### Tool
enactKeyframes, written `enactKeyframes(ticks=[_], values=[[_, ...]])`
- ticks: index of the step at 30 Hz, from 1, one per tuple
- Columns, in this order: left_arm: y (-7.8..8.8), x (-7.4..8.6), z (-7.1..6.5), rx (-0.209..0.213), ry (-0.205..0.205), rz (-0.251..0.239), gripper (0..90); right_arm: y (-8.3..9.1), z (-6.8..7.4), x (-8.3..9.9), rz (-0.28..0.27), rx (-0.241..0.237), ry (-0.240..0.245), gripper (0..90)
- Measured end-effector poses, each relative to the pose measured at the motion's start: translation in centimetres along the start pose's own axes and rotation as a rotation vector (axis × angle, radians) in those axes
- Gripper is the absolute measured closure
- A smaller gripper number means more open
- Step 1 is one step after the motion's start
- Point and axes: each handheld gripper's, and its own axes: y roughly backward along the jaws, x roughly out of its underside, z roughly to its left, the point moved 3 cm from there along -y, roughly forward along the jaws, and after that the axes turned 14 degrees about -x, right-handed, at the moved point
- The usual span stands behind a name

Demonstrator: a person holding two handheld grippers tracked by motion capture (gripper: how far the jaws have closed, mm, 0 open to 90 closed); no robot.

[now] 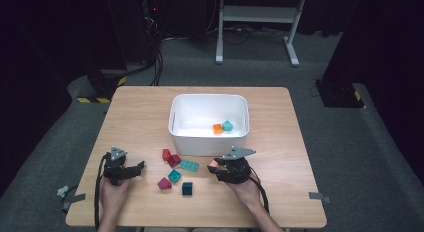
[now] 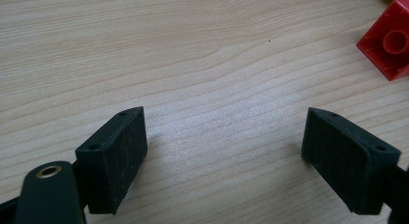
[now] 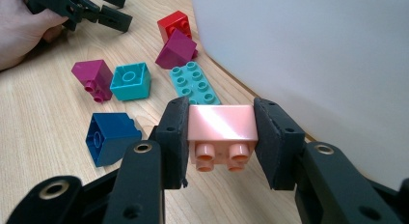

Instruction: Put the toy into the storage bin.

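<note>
Peach brick (image 3: 221, 130) clamped studs-down in my right gripper (image 3: 222, 137) beside the white bin (image 1: 209, 142); my left gripper (image 2: 224, 156) gapes, tabletop (image 2: 193, 50) beneath, red brick (image 2: 391, 45) cut off.

Black grippers (image 1: 134, 169); grey three-cornered plates (image 1: 118, 153); trailing cables (image 1: 98, 192).

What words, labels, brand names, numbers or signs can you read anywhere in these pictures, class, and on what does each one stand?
None: no readable text in any of the views.
The peach brick held in the right gripper has plain faces and studs.
The loose bricks, such as the red brick and the dark blue brick, show no legible marks.
The white bin and the wooden table are unmarked.
</note>
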Motion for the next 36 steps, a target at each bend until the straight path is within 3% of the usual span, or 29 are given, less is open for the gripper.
enactKeyframes(ticks=[36], values=[[0.0,0.0,0.0,0.0,0.0,0.0,16.4,2.5,0.4,-2.3,-0.006,-0.001,0.035,58.8]])
